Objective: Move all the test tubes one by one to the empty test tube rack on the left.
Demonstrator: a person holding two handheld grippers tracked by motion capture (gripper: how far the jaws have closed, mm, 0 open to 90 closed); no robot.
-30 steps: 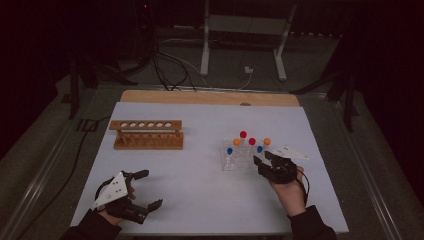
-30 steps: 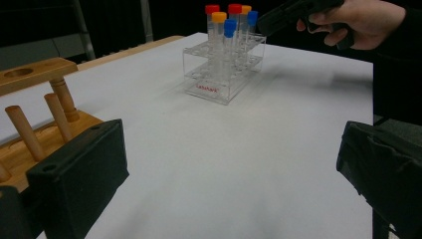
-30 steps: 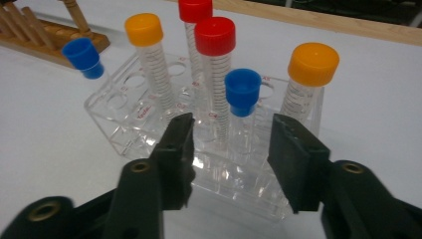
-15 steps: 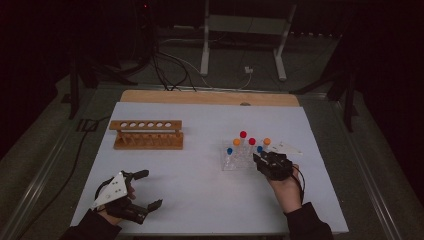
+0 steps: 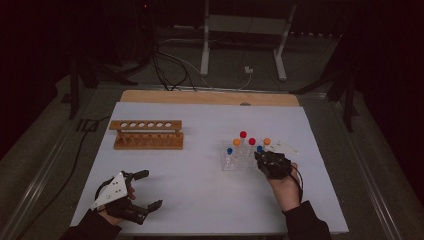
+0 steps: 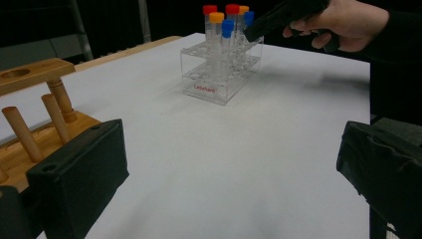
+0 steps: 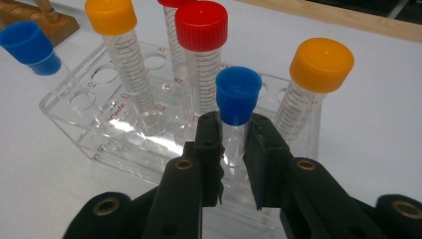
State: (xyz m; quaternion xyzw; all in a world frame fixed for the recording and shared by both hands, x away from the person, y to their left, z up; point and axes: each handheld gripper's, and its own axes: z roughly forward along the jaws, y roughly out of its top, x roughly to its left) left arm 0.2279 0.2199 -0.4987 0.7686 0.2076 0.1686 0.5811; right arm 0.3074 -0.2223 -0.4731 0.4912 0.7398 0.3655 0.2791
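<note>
Right gripper (image 7: 233, 144) jaws just closed on blue-capped tube (image 7: 238, 94) (its base apparently hidden).

Six capped tubes stand in one clear plastic rack (image 7: 89, 132): two with red caps (image 7: 201, 25), two with orange caps (image 7: 110, 16) and two with blue caps (image 7: 238, 88). One wooden rack (image 5: 146, 135) has six round holes in its top bar. Two grippers are on the table
</note>
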